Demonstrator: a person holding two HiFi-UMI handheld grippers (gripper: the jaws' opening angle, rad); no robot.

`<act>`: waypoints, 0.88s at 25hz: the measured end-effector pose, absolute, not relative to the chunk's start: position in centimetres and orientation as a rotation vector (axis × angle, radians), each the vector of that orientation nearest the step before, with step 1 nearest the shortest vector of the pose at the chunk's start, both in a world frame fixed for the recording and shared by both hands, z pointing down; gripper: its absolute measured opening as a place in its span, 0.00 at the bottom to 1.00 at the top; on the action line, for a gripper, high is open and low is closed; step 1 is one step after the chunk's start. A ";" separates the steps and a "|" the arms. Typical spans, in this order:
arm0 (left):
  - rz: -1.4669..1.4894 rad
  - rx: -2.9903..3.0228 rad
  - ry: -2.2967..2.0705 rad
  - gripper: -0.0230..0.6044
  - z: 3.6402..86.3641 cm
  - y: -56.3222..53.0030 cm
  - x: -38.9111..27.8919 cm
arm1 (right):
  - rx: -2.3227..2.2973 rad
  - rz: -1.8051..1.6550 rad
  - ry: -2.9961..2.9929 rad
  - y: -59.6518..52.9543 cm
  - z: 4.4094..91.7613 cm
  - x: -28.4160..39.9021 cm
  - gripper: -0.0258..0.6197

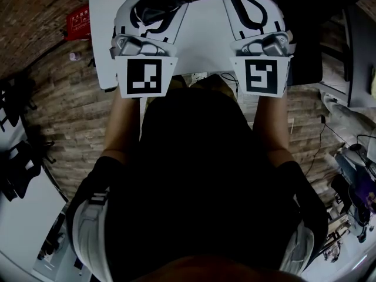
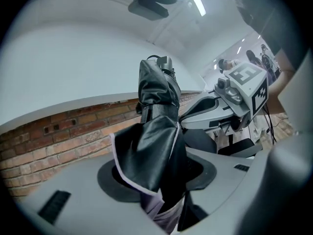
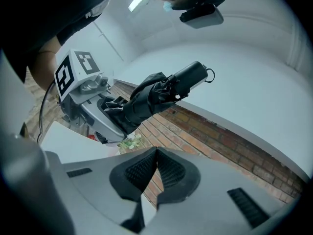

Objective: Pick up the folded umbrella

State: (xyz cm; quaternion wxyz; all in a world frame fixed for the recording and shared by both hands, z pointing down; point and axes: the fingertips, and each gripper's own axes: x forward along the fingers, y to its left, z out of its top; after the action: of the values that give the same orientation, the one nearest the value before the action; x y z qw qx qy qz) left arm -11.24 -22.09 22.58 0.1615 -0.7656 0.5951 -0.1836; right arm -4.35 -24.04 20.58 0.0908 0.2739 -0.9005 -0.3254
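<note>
- The left tool (image 2: 157, 182) is partway closed, its jaws clamped on the black cloth of the folded umbrella (image 2: 156, 116), which stands up from between them.
- The right tool (image 3: 155, 169) has its jaws pressed together, with nothing between them.
- In the right gripper view the umbrella juts out of the left tool at a slant, with its handle (image 3: 191, 75) free in the air.
- Both tools are held side by side above the white surface (image 1: 205, 37).
- Brickwork (image 2: 63, 136) runs behind them.
</note>
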 end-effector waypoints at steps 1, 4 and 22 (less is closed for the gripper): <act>-0.517 -2.190 1.696 0.38 22.5 -22.1 -11.2 | 0.811 -0.966 -2.677 -24.0 20.6 -4.4 0.08; -0.504 -2.184 1.692 0.38 22.2 -21.9 -11.5 | 0.809 -0.969 -2.683 -23.9 20.4 -4.5 0.08; -0.504 -2.184 1.656 0.38 21.9 -22.8 -10.5 | 0.808 -0.964 -2.690 -24.4 20.4 -4.1 0.08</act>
State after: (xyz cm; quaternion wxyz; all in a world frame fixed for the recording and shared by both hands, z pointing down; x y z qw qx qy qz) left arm -10.53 -22.83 21.92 0.1765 -0.7713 0.5850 -0.1781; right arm -4.07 -24.43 20.45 0.0858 0.2709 -0.9026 -0.3235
